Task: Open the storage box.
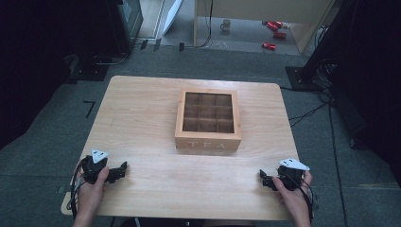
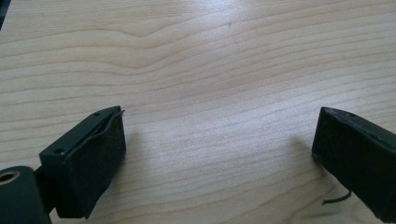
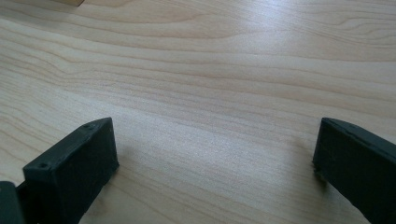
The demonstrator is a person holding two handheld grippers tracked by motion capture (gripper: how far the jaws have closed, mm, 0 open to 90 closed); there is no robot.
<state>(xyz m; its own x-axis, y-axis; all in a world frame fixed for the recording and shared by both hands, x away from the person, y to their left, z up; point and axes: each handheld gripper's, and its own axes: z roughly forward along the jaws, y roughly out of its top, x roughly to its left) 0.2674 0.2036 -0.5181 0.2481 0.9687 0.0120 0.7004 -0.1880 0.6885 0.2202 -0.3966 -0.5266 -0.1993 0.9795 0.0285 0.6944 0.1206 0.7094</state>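
A light wooden bench [image 1: 142, 118] seen from above. Near its middle, a little toward the far edge, sits a square wooden tea box [image 1: 208, 120] with "TEA" on the front wall facing the person. Through its top, a grid of dark compartments shows; what they contain cannot be made out.

Two hands hold tools at the near edge, well apart from the box and from each other. The left hand-held gripper [image 1: 122, 169] rests at the near left corner, pointing inward toward the bench's middle. The right hand-held gripper [image 1: 263, 178] rests at the near right corner, also pointing inward.

Both are released. In the left gripper view [image 2: 217, 140] and the right gripper view [image 3: 217, 149], the black jaws stand wide apart over bare wood grain, gripping nothing.
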